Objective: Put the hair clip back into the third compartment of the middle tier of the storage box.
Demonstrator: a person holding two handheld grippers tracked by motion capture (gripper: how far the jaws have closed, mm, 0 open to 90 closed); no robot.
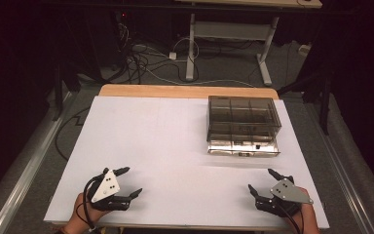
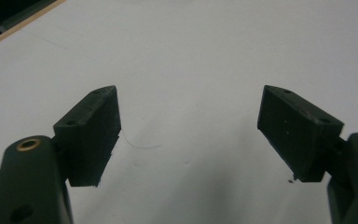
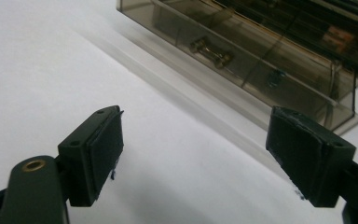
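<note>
Both tools resting low at the near edge of the white table (image 1: 141, 146), each in a hand, neither grasping anything. Left tool (image 1: 126, 183) near the near-left corner, jaws spread wide apart over bare white surface, pads (image 2: 95, 135) clear of everything. Right tool (image 1: 259, 180) near the near-right corner, likewise released, jaws gaping with nothing between them, one pad (image 3: 105, 149) facing the gap. Smoked clear plastic organizer box (image 1: 243, 126) sitting on the right half of the table toward the far edge, divided into compartments, long axis running left to right, parallel to the near edge. Seen from the right gripper view, same box (image 3: 242, 60) lying ahead and slightly to the right of the jaws, well apart, its near long wall turned toward them, small metal hardware dimly visible inside; exact contents hard to make out through the tinted wall. Right tool clearly the nearer one, almost straight in front of the box; left tool well off to the side, needing a long diagonal reach across the table. Likely next move: forward reach with the right tool toward the near long wall, wide jaw opening already suited to an approach.
</note>
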